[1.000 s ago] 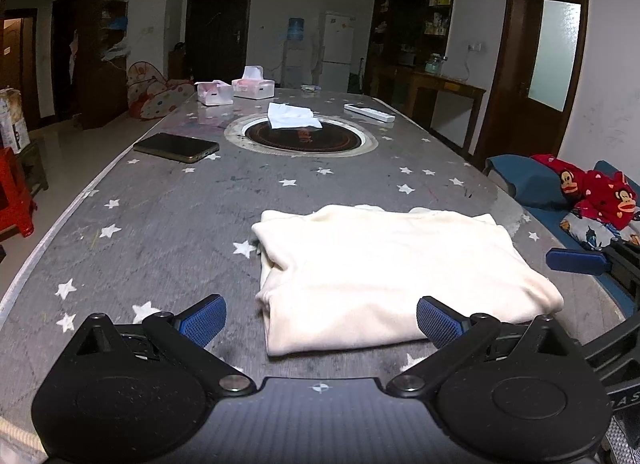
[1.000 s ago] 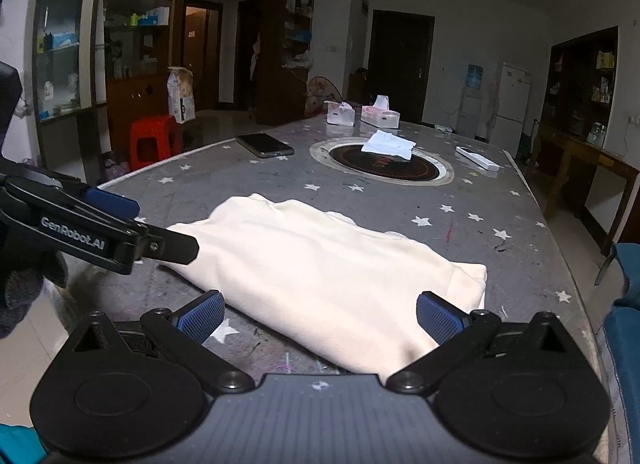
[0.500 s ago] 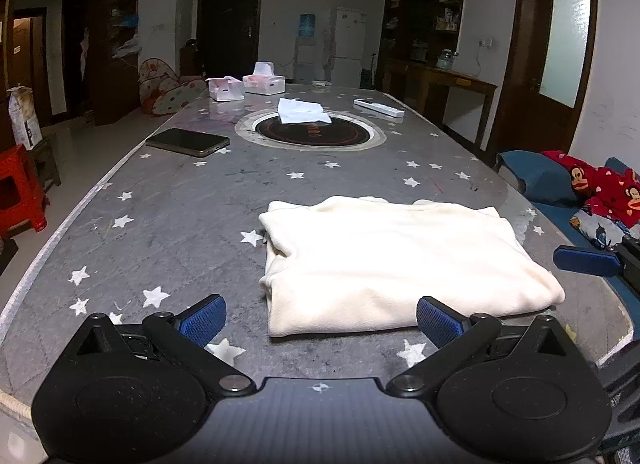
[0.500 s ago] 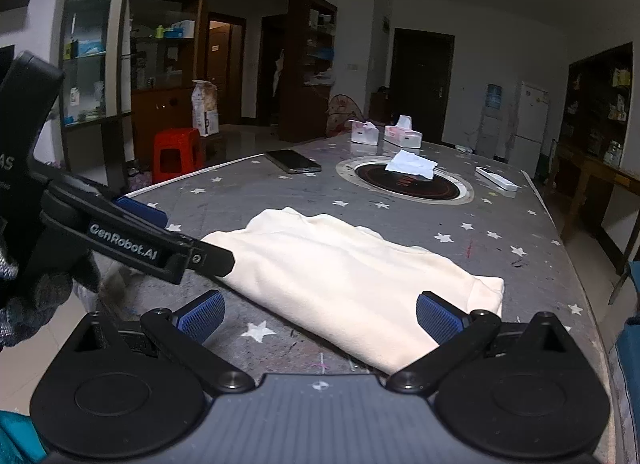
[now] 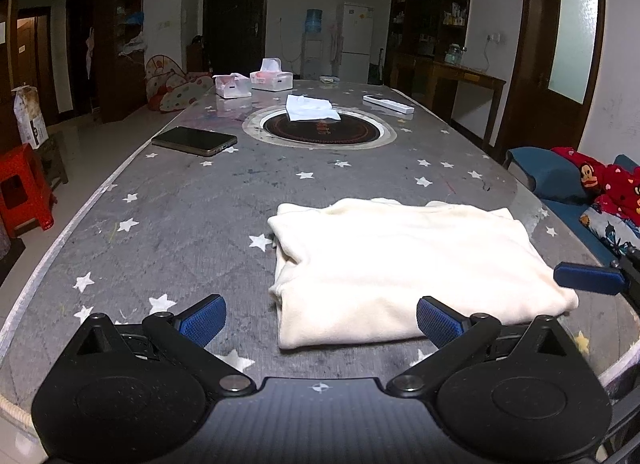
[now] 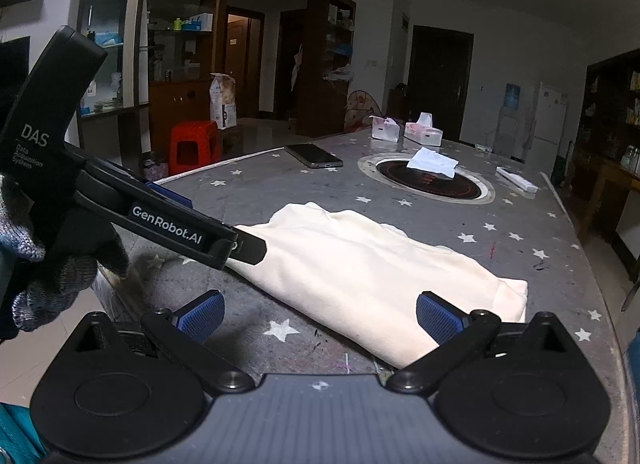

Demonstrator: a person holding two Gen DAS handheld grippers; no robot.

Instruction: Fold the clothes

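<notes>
The cream garment [image 5: 404, 276] lies on the near end of the star-print table [image 5: 192, 216] as a flat rectangle, layers stacked and edges roughly squared, so it already looks folded. Whether another fold is due, I cannot say.

Both tongs gape wide and hold nothing. The left gripper [image 5: 320, 316] hovers at the near edge, its pads [image 5: 202, 320] off the cloth. The right gripper [image 6: 318, 316] hovers over the right-hand end.

From the right wrist view, the left tool crosses the cloth's far corner, gripped by a gloved hand [image 6: 60, 260].

Risks, as I judge them: the loose bunched layers at the left end could spring open if a finger catches there. The right end sits close to the table's rim, so a push that way could tip it off. The 2 tools are near each other and could knock together.

Further up the table sit a phone [image 5: 194, 140], a tissue [image 5: 312, 108] on the round hob [image 5: 320, 130], 2 tissue boxes [image 5: 254, 82] and a white remote [image 5: 388, 103]. All are well apart from the garment; nothing stands in the way.
</notes>
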